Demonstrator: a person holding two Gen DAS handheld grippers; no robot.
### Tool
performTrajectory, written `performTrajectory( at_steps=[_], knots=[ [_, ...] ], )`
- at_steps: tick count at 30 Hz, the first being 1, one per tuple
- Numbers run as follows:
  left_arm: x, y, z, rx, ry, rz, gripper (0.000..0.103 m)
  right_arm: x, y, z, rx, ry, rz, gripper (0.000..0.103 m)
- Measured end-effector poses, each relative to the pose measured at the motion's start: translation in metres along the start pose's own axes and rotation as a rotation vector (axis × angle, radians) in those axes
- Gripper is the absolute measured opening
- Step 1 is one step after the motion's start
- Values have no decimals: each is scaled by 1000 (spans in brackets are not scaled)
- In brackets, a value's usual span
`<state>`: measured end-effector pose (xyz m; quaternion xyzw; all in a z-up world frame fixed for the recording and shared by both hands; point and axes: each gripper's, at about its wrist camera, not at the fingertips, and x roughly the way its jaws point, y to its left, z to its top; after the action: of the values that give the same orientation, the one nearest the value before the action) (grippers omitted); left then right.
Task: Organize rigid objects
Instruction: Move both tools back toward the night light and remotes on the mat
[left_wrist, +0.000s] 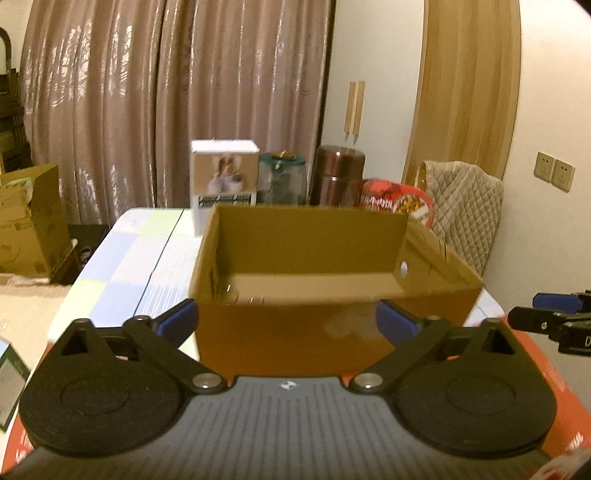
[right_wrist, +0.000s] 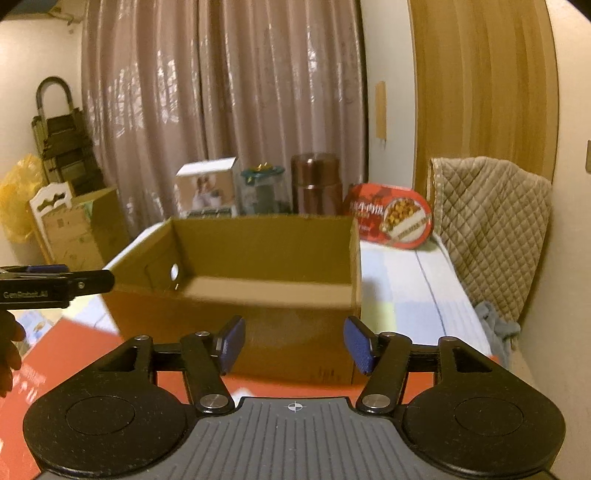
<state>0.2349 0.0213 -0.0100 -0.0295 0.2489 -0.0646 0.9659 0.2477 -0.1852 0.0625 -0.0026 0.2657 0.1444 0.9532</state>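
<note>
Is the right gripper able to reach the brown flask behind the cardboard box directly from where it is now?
Probably not directly. The open right gripper faces the near wall of the cardboard box, and the brown flask stands beyond the far wall. It would likely have to rise over the box or go around it.

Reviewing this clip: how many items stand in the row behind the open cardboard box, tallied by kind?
White carton: 1
Clear jar with green lid: 1
Brown metal flask: 1
Red tin: 1
Total: 4
The cardboard box in front shows nothing inside.
</note>
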Motion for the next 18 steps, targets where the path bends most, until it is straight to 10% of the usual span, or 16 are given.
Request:
performTrajectory(
  at_steps=[18],
  knots=[
    [-60, 32, -102, 16, 160, 95, 102, -15, 20, -98, 163, 154, 77, 72]
  ],
)
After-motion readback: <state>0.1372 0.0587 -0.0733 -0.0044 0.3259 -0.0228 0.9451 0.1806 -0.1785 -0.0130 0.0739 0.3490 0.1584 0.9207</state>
